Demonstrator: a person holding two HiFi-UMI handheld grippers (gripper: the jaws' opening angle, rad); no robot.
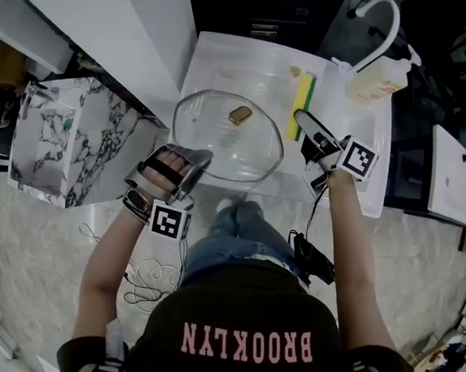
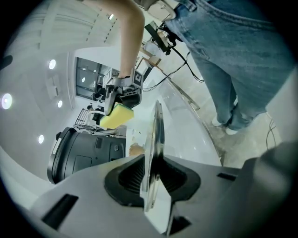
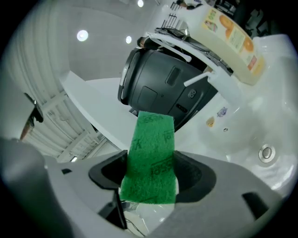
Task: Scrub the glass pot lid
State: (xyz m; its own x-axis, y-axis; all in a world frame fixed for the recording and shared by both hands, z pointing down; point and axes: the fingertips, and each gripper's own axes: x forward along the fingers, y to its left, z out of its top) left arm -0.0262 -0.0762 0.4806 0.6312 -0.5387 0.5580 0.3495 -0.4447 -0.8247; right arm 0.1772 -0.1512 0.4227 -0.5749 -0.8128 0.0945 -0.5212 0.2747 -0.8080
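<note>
There, beyond the lid (image 1: 220,141), bottle (image 1: 374,78) beside faucet (image 1: 388,17).

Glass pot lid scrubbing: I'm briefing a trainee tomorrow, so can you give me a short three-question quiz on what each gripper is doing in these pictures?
1. Multiple choice: the left gripper has its jaws shut on
A) a spoon
B) the rim of the glass pot lid
C) a plate
2. True or false: the sponge lies loose, with no gripper touching it.
3. Fill in: the sponge's green face shows between the jaws of the ____ gripper.

Key
1. B
2. False: jaws are clamped on it.
3. right gripper
</note>
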